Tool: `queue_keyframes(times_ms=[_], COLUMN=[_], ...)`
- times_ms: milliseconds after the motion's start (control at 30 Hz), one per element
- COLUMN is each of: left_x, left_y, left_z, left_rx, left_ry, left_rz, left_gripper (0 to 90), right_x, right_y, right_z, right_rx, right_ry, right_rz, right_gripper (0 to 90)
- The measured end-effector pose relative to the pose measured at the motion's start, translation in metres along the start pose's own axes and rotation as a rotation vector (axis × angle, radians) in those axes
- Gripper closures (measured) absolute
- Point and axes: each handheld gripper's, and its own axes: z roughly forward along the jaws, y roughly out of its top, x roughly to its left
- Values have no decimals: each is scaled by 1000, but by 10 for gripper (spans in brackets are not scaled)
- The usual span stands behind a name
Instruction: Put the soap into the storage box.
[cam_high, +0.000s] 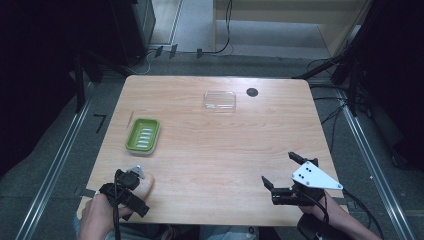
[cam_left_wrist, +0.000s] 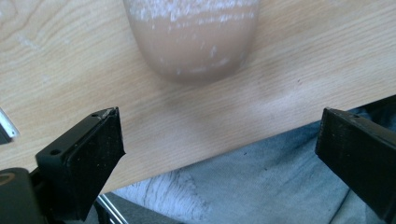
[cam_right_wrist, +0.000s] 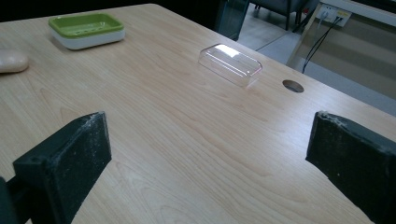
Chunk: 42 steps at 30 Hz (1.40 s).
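Overhead, we see a pale wooden table (cam_high: 215, 150) on a grey floor, with dark stands and loose cables around it, a light wooden unit beyond the far edge, and metal rails running down both sides. A small round hole (cam_high: 252, 92) sits near the table's far right corner.

Our left gripper (cam_high: 131, 196) rests at the near left edge, and a tan bar of soap (cam_high: 145, 184) lies on the wood just beside it. In the left gripper view the soap (cam_left_wrist: 191, 42) lies just ahead of the jaws, centred on the gap between them, and the jaws stand wide apart with nothing between them. Beyond the soap, farther up the left side, a green soap dish (cam_high: 143, 134) with a white base sits well clear of both grippers. A clear plastic lid (cam_high: 219, 100) lies near the far edge, close to the hole.

Our right gripper (cam_high: 282, 172) hovers at the near right corner, its jaws also spread wide and empty. Its own view looks across the table to the lid (cam_right_wrist: 229, 64), the dish (cam_right_wrist: 87, 29) and, at the left edge, the soap (cam_right_wrist: 13, 61).

In the left gripper view the soap is cut off at the top and blurred, speckled with white flecks. Grey cloth shows below the table edge there. From above, our left hand (cam_high: 97, 217) hides much of its gripper, so we cannot tell whether gripper and soap touch.
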Motion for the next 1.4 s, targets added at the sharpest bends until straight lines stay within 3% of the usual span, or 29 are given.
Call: queue_keyframes(times_ms=[633,1000,1400], left_x=[0,8,20], left_y=[12,27,40], left_z=[-1,-6,0], left_rx=[-42,-54,-54], left_ry=[-26,-45,-66], left_rz=[-6,-23,-59], left_gripper=[0,0,0], right_x=[1,1,0], right_y=[0,0,0], right_z=[1,1,1], right_rx=[3,4,3], right_ry=[2,1,4], right_rz=[-1,-1,-1], right_gripper=[0,0,0])
